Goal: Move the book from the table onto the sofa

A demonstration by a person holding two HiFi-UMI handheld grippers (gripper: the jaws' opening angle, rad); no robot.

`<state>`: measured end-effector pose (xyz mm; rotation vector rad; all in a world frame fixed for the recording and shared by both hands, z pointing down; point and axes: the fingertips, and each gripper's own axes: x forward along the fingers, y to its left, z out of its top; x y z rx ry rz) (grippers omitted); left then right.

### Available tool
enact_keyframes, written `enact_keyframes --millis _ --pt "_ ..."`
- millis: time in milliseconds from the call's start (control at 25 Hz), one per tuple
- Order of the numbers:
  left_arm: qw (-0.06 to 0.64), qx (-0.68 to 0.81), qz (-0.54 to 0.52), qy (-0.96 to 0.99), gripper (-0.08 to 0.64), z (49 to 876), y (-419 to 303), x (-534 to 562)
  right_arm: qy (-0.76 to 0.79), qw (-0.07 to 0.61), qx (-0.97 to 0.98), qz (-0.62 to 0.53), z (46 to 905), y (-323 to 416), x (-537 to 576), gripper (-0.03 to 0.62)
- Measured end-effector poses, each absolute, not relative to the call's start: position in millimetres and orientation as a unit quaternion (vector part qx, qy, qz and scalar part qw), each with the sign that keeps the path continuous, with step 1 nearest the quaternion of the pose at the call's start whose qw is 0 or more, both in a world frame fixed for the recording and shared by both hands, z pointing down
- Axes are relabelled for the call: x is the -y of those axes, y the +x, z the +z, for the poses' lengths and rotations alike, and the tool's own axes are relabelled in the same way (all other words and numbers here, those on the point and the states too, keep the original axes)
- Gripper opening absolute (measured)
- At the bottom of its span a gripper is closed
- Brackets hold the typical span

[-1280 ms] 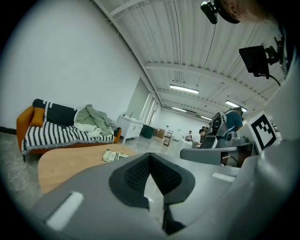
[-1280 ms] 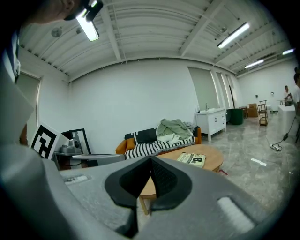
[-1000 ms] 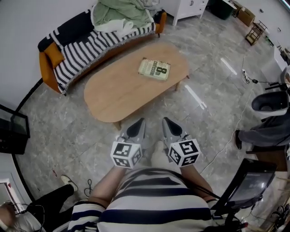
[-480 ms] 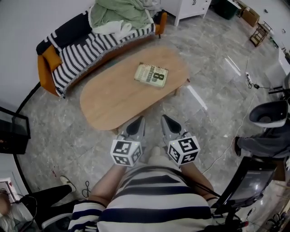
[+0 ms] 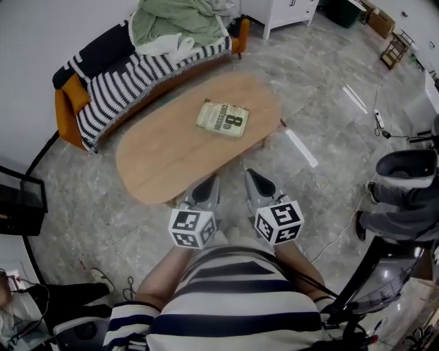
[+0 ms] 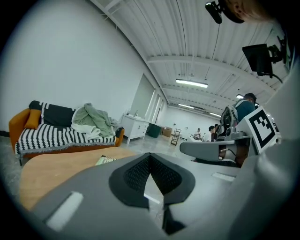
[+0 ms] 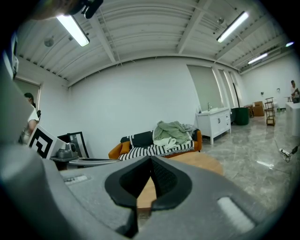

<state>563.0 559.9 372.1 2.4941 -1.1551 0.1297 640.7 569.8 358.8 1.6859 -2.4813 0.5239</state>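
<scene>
1. On the oval wooden table (image 5: 171, 161) the book (image 5: 223, 118) lies flat with its cover up, on the half farther from the person, well apart from both grippers.
2. Beyond the table's far long edge stands the sofa (image 5: 113, 79), orange under a black-and-white striped throw. A green blanket (image 5: 175, 20) is heaped at its right end and an orange cushion (image 5: 74, 92) sits at its left end.
3. The left gripper (image 5: 210, 184) is held low in front of the person, its tip close to the table's near edge. Its jaws are pressed together with nothing between them.
4. The right gripper (image 5: 252, 177) is just beside the left and points the same way. Its jaws are likewise closed and hold nothing.
5. From the left gripper view, the book (image 6: 106, 160) shows as a thin sliver on the tabletop (image 6: 51, 171) past the closed jaw tips (image 6: 150, 159), with the sofa (image 6: 47, 136) behind it.
6. From the right gripper view, the closed tips (image 7: 151, 161) point toward the table (image 7: 197, 161) and the sofa (image 7: 150, 147); the book cannot be made out there.
7. Grey marbled floor (image 5: 322, 89) surrounds the table, and the person's striped shirt (image 5: 226, 301) fills the bottom of the head view.
</scene>
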Motion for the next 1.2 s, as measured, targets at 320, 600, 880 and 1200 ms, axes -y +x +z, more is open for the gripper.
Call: enact_keyframes --millis 320,600,880,1200 --pt "0.196 0.416 0.056 0.886 0.005 375 573 -542 0.553 0.048 0.81 0.189 366 653 -555 -0.008" --pt "0.206 0.405 0.065 0.888 0.005 383 584 -514 0.56 0.055 0.803 0.194 372 662 -531 -0.008" --pt "0.213 0.397 0.067 0.89 0.005 386 588 -481 0.565 0.061 0.798 0.203 376 662 -501 -0.008" --pt "0.224 0.397 0.07 0.887 0.005 396 584 -440 0.567 0.072 0.792 0.215 387 662 -463 -0.008"
